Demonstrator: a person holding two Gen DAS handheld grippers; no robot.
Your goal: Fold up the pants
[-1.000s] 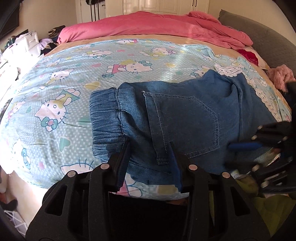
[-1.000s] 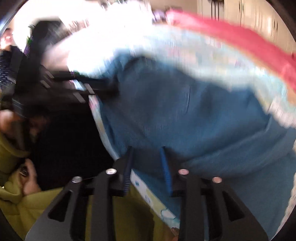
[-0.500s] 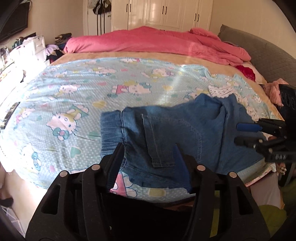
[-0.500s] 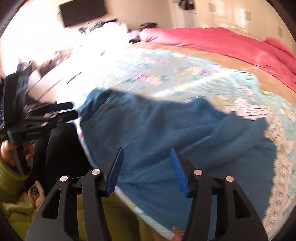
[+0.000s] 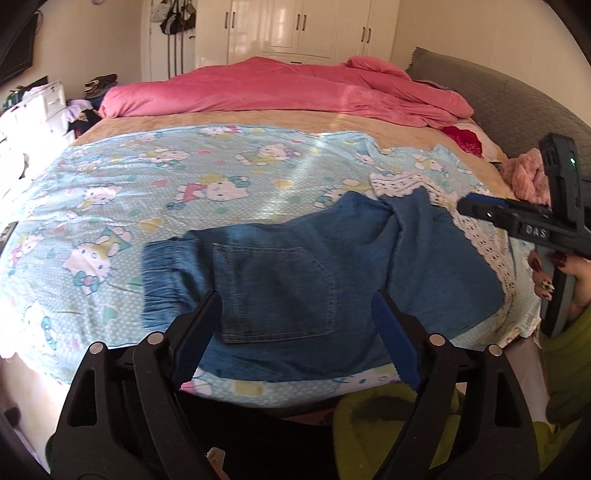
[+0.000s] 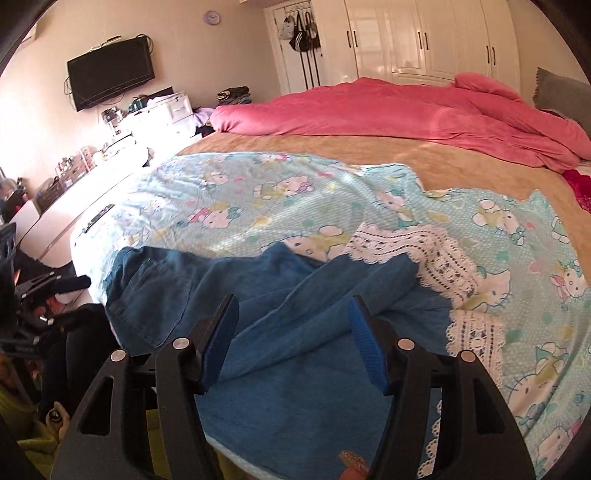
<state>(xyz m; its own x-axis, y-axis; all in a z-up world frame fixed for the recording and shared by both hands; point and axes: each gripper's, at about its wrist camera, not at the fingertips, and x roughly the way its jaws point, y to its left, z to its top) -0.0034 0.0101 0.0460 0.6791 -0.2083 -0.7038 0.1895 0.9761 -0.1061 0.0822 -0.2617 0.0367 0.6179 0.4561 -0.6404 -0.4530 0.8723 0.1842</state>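
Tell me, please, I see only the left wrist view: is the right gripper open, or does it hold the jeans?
Observer: The right wrist view shows the right gripper open, with nothing between its fingers. The jeans lie on the bed beyond them.
Operator: Are the legs flat on that side?
Observer: No. From there the legs look rumpled, with raised ridges that run slantwise across them.
Operator: What hangs on the left wall?
Observer: A black television, and a round clock higher up.
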